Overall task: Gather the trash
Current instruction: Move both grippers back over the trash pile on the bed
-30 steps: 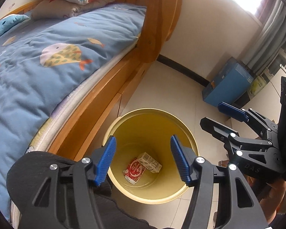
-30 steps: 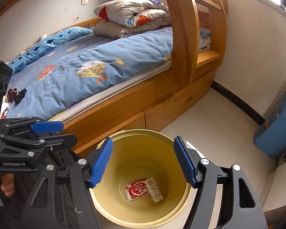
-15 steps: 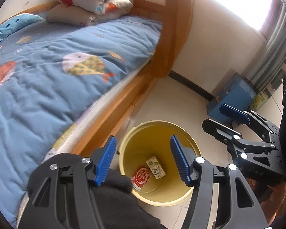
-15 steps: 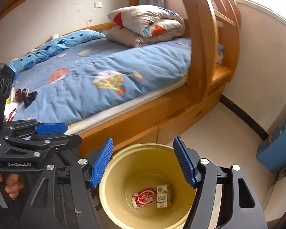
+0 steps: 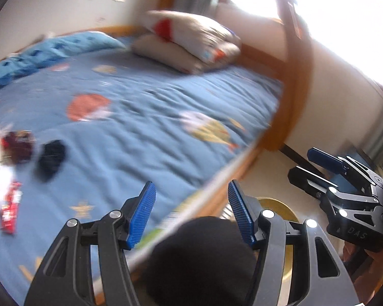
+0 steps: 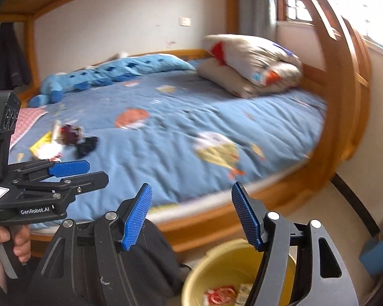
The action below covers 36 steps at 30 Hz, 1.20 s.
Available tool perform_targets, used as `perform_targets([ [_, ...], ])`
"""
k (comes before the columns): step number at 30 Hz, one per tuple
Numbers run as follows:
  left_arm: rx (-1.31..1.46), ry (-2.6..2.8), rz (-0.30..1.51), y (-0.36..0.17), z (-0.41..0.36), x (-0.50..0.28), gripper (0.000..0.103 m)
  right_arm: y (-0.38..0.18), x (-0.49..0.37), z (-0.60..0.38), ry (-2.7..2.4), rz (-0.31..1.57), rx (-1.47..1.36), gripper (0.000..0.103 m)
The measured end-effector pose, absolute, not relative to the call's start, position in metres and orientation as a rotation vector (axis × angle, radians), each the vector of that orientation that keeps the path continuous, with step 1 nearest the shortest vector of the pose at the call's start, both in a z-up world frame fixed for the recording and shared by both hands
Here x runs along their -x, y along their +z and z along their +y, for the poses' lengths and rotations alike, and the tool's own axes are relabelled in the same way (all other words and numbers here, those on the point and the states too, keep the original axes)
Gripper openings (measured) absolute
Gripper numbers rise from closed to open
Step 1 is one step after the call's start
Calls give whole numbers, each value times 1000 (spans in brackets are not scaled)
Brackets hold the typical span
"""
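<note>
A yellow bucket [image 6: 224, 270] stands on the floor by the bed, with a red wrapper [image 6: 219, 294] and a small carton [image 6: 243, 292] inside; its rim also shows in the left wrist view [image 5: 280, 205]. Several pieces of trash [image 6: 61, 140] lie on the blue bedspread at the left, also seen in the left wrist view [image 5: 10, 168], among them a red wrapper [image 5: 11, 210] and a dark item [image 5: 49, 159]. My left gripper [image 5: 191, 214] is open and empty over the bed's edge. My right gripper [image 6: 191, 216] is open and empty above the bucket.
The wooden bed frame [image 6: 339, 107] has a curved post at the right. Folded quilts [image 6: 252, 63] and a blue pillow [image 6: 120, 71] lie at the far side of the bed. A blue box [image 6: 378, 257] sits on the floor at the right. A person's dark knee [image 5: 199, 260] is below the left gripper.
Both views have swung up and left from the bucket toward the bed. The trash on the bedspread has come into view. Both grippers stayed open.
</note>
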<state>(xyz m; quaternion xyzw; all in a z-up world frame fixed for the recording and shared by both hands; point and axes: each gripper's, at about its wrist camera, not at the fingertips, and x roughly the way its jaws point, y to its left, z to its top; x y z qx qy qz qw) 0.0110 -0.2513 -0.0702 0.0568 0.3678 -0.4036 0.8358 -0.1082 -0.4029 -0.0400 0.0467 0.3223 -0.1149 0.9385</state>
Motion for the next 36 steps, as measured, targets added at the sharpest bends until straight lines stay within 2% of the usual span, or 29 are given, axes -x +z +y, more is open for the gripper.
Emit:
perform_targets([
  [11, -32, -562, 684, -45, -130, -48, 60, -25, 34, -315, 44, 584, -83, 64],
  [15, 4, -453, 648, -40, -86, -55, 71, -23, 11, -283, 136, 575, -84, 64],
  [18, 31, -395, 643, -40, -57, -61, 71, -23, -5, -261, 190, 572, -75, 64],
  [20, 45, -366, 649, -43, -43, -66, 72, -24, -10, -251, 210, 567, -73, 72],
  [22, 47, -346, 655, -46, -33, -70, 75, -25, -17, -242, 225, 563, -68, 74],
  [30, 55, -290, 667, -60, -11, -91, 98, -36, -47, -221, 264, 570, -53, 87],
  [36, 52, -299, 723, -81, -12, -119, 99, -51, -66, -214, 260, 590, -13, 91],
])
